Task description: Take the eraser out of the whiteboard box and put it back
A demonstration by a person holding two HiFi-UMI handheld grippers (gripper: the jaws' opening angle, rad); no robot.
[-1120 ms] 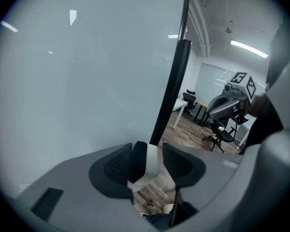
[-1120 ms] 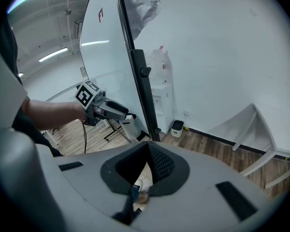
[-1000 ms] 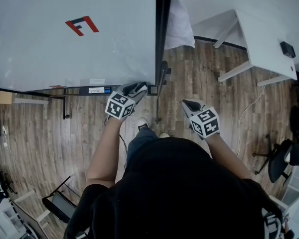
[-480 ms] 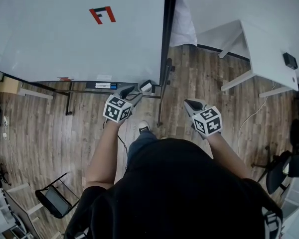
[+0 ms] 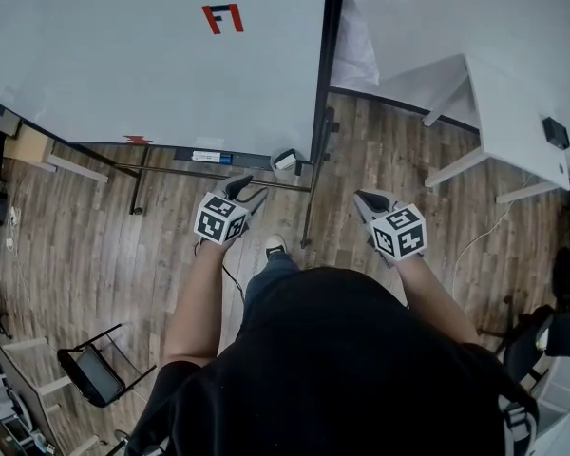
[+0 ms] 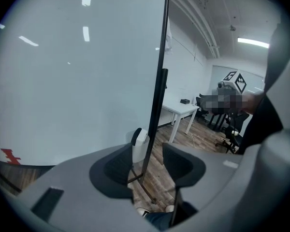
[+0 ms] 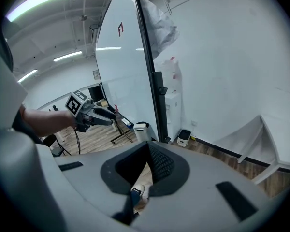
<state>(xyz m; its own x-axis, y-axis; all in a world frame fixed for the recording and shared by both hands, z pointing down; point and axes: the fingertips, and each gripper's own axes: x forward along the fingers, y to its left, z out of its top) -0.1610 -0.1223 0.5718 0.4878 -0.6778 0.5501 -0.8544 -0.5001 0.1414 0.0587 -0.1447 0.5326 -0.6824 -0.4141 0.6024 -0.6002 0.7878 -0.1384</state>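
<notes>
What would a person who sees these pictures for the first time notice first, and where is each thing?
The large whiteboard fills the upper left of the head view, with a small red and black mark near its top. At the board's lower right corner sits the white eraser, just beyond the left gripper, whose jaws are apart and empty. The right gripper hangs shut over the wooden floor.

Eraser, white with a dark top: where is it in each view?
Head view: eraser at centre, left of the black post.
Left gripper view: eraser just above the jaws, left of the post.
Right gripper view: eraser at centre, above the jaws.
Shared landmark: the black post beside it.
</notes>
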